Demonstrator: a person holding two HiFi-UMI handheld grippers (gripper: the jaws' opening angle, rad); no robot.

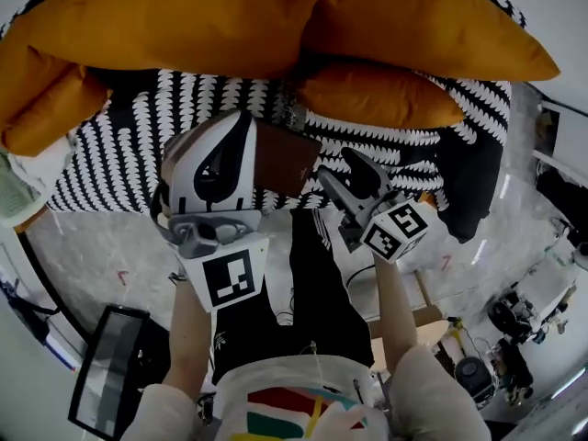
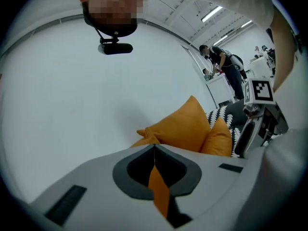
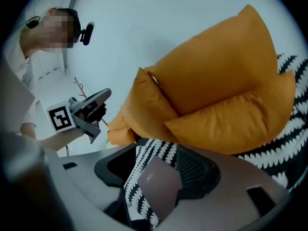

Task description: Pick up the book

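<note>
A brown book (image 1: 287, 159) lies flat on the black-and-white patterned sofa seat (image 1: 110, 154). In the head view my right gripper (image 1: 335, 168) hangs just off the book's right edge, pointing at it. The right gripper view shows the book (image 3: 161, 184) through the gap of my right gripper (image 3: 156, 149), whose jaws stand wide open and clear of the cover. My left gripper (image 1: 241, 122) hovers over the book's left end and hides part of it. In its own view the left gripper (image 2: 154, 150) has its tips together and holds nothing; the book is out of sight there.
Orange cushions (image 1: 276, 16) line the sofa back, with a smaller one (image 1: 377, 95) just beyond the book. A dark flat panel (image 1: 110, 375) rests on the pale floor at lower left. Equipment (image 1: 514, 338) clutters the floor at right. A person (image 2: 222, 57) stands far off.
</note>
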